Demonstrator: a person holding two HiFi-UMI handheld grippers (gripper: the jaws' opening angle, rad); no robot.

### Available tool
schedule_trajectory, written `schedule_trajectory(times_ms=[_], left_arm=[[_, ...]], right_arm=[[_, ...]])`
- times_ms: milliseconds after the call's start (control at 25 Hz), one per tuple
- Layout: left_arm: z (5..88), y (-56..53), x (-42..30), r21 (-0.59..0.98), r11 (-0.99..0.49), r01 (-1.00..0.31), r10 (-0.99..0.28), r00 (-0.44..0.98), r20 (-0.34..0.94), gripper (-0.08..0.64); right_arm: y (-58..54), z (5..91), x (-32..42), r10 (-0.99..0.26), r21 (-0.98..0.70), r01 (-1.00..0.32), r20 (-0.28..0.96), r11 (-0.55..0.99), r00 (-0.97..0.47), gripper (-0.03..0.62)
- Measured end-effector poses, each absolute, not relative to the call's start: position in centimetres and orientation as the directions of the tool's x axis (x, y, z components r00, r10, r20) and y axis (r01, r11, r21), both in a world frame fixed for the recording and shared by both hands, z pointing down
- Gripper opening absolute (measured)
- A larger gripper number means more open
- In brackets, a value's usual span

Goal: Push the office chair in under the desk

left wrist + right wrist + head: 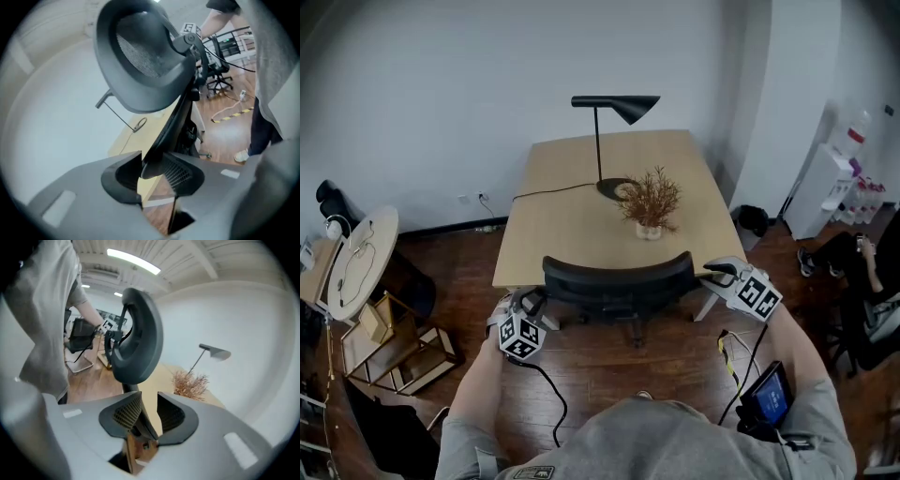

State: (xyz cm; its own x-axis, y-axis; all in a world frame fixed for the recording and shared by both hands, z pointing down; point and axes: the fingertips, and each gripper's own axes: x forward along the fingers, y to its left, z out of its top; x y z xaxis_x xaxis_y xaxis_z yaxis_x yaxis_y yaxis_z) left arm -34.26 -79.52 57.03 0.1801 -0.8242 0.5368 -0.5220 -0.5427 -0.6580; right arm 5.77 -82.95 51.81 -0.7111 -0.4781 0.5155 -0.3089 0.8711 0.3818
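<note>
The black office chair [619,278] stands at the near edge of the wooden desk [572,220], its curved backrest [140,56] facing me. My left gripper [534,302] is at the backrest's left end. In the left gripper view, the rim runs down between the left gripper's [152,171] jaws and fills the gap. My right gripper [712,275] is at the backrest's right end. In the right gripper view, the backrest [136,338] rim sits between the right gripper's [143,418] pads and touches both. The seat and base are mostly hidden under the backrest.
A black desk lamp [614,105] and a dried plant in a pot [650,202] stand on the desk. A round side table [361,262] and a gold wire frame [403,352] are at the left. A tablet [766,396] and a cable [733,361] lie at the right, where a person [862,281] sits.
</note>
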Motion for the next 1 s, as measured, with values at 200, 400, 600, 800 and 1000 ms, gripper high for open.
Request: schedule_trajectory(times_ms=[200,400,600,800,1000], left_arm=[[52.8,-77.9,-34.8,-0.561,-0.354,-0.748,-0.916,0.158,0.368,0.002],[50.0,-74.0,-32.9,-0.411,-0.317,-0.855,-0.939,0.22,0.265,0.002],[49.4,-67.9,-32.0,-0.336,-0.325,-0.884,-0.941,0.267,0.208,0.002],[49.6,-64.5,-31.7,-0.274,-0.358,-0.893,-0.929,0.31,0.203,0.002],[50.7,-61.3,-31.2,-0.225,-0.383,-0.896,-0.917,0.34,0.208,0.002]], right_arm=[[-83.4,47.9,8.6,-0.624,0.259,-0.567,0.332,0.782,-0.708,0.035],[-80.3,45.6,9.8,-0.697,0.087,-0.696,0.197,0.713,-0.689,0.008],[-73.2,45.6,9.1,-0.718,0.04,-0.721,0.142,0.692,-0.682,0.006],[-68.4,46.8,8.3,-0.726,0.022,-0.732,0.161,0.68,-0.669,0.006],[-63.7,48.7,8.2,-0.727,0.003,-0.741,0.193,0.672,-0.659,0.006]])
